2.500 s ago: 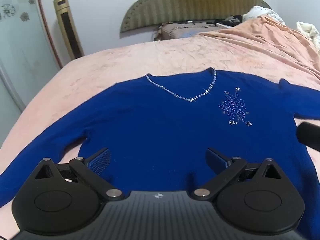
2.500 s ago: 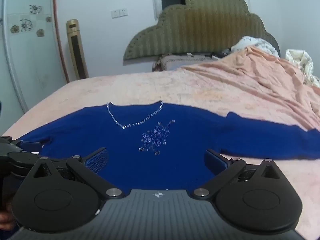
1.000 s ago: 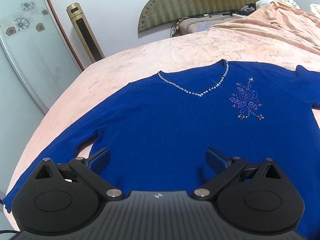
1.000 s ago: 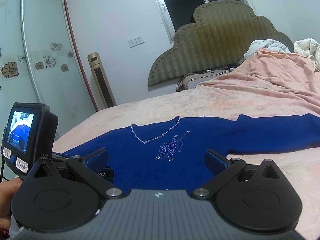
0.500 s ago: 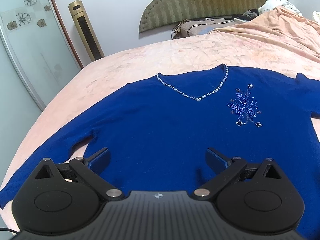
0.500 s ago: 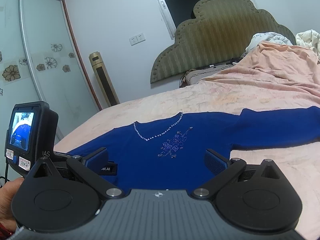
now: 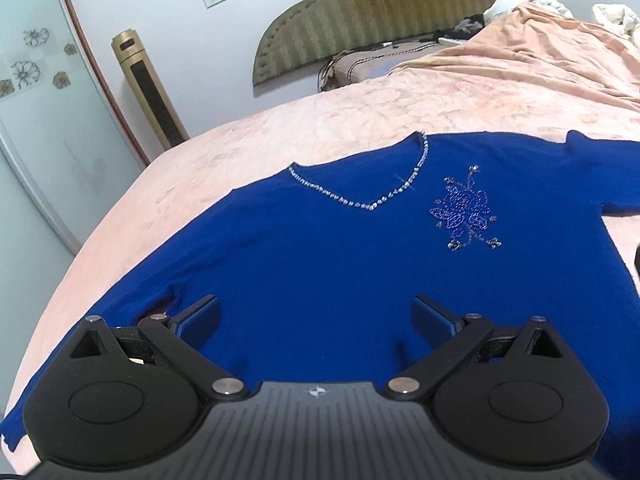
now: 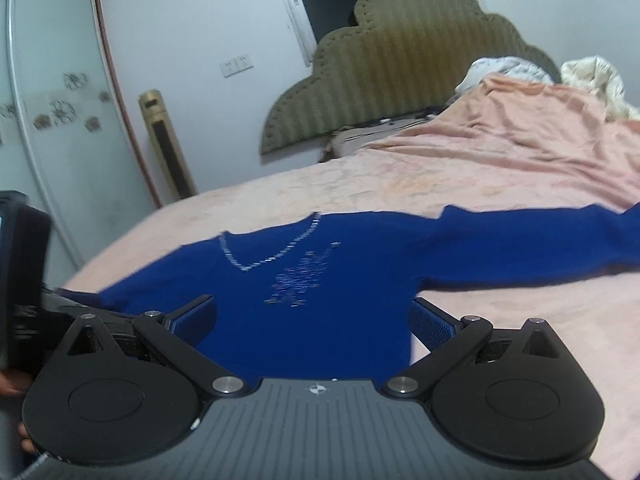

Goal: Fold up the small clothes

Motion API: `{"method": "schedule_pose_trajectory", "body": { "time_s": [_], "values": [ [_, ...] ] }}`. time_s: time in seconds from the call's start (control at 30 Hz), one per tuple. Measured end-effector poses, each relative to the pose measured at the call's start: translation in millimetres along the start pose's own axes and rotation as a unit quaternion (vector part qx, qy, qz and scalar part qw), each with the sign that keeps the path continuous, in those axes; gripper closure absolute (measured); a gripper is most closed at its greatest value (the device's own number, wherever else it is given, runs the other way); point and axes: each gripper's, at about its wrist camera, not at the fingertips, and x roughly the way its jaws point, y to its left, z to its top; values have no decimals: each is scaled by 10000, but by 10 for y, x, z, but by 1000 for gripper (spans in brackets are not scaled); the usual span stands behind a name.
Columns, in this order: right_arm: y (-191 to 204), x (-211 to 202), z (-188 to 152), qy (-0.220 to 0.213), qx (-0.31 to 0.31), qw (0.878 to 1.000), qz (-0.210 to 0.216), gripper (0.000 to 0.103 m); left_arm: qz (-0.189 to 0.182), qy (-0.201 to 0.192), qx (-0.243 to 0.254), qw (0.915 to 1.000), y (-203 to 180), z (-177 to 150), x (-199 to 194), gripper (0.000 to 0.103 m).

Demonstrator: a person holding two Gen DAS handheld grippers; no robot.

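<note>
A royal-blue long-sleeved sweater (image 7: 320,248) lies flat, front up, on the pink bed, with a beaded V-neck and a beaded flower on the chest. It also shows in the right wrist view (image 8: 360,280), its right sleeve stretched out to the right. My left gripper (image 7: 316,316) is open and empty, above the sweater's lower left part. My right gripper (image 8: 312,316) is open and empty, above the sweater's lower right side. The left gripper's body (image 8: 24,280) shows at the left edge of the right wrist view.
The pink bedspread (image 7: 400,108) covers the bed, with a rumpled peach blanket (image 8: 520,136) and pillows at the back right. A padded olive headboard (image 8: 400,60), a gold tower fan (image 7: 148,96) and a glass wardrobe door (image 8: 48,120) stand behind.
Both grippers have come lower and closer to the sweater. The right wrist view has swung right and is blurred. Both stay open.
</note>
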Motion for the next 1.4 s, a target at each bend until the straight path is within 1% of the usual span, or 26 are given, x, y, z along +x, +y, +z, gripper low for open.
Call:
{"method": "schedule_pose_trajectory", "body": {
  "time_s": [0.1, 0.23, 0.33, 0.4, 0.47, 0.53, 0.57, 0.6, 0.63, 0.7, 0.73, 0.77, 0.8, 0.83, 0.87, 0.9, 0.93, 1.0, 1.1, 1.13, 1.2, 1.27, 1.33, 1.4],
  "values": [
    [-156, 46, 35, 12, 184, 9997, -166, 0, -88, -93, 0, 9999, 1, 9, -4, 1],
    [-537, 92, 69, 75, 883, 9958, -244, 0, -227, -189, 97, 9995, -68, 52, 9, 1],
    [-760, 88, 80, -16, 1278, 9911, -359, 0, -410, -220, 96, 9989, -106, 82, 16, 1],
    [-925, 78, 94, -109, 1452, 9882, -483, 0, -531, -224, 99, 9983, -123, 88, 20, 1],
    [-1154, 54, 145, -254, 1705, 9818, -791, 0, -612, -228, 110, 9978, -122, 88, 34, 1],
    [-1518, -5, 179, -535, 2227, 9666, -1153, 0, -624, -231, 121, 9977, -108, 87, 51, 1],
    [-1699, -21, 186, -652, 2544, 9569, -1241, 0, -612, -232, 127, 9978, -101, 84, 63, 1],
    [-1933, -55, 169, -807, 2990, 9422, -1283, 0, -590, -229, 132, 9979, -98, 83, 75, 1],
    [-2185, -92, 124, -991, 3505, 9224, -1286, 1, -567, -219, 143, 9980, -91, 81, 91, 1],
    [-2569, -125, 19, -1197, 4267, 8857, -1382, 1, -552, -199, 145, 9982, -77, 71, 114, 1],
    [-2735, -145, -30, -1269, 4526, 8707, -1449, 8, -548, -176, 136, 9982, -68, 69, 130, 1],
    [-2846, -165, -82, -1364, 4758, 8591, -1305, 8, -547, -147, 120, 9983, -62, 66, 143, 1],
    [-2878, -162, -84, -1414, 4853, 8540, -1234, 8, -546, -104, 102, 9984, -54, 64, 163, 1],
    [-2914, -125, -72, -1353, 4936, 8511, -1175, 8, -543, -65, 80, 9985, -50, 71, 176, 1],
    [-2947, -72, -51, -1356, 4889, 8548, -1093, 7, -549, -31, 56, 9985, -37, 66, 179, 1],
    [-2993, -27, -13, -1417, 4744, 8613, -1140, 8, -553, -15, 44, 9985, -22, 63, 182, 1],
    [-3032, 1, 3, -1389, 4734, 8610, -1235, 12, -535, -16, 46, 9986, -6, 59, 185, 1],
    [-3134, 50, -1, -1392, 4900, 8532, -1119, 10, -459, -11, 47, 9989, 28, 35, 194, 1],
    [-3299, 124, 80, -1465, 4973, 8486, -1052, 15, -404, 83, -8, 9991, 90, 28, 238, 1],
    [-3340, 155, 106, -1459, 5000, 8466, -1093, 18, -400, 112, -36, 9991, 109, 27, 250, 1],
    [-3364, 85, 160, -1469, 5057, 8422, -1155, 19, -374, 136, -87, 9992, 147, 19, 271, 1],
    [-3379, 56, 216, -1579, 4945, 8457, -1234, 17, -359, 180, -116, 9991, 172, 8, 293, 1],
    [-3397, 15, 289, -1733, 4757, 8481, -1559, 16, -380, 227, -133, 9989, 185, -7, 319, 1],
    [-3457, -34, 320, -1959, 4726, 8406, -1779, 17, -405, 248, -138, 9988, 196, -13, 332, 1]
  ]
}}
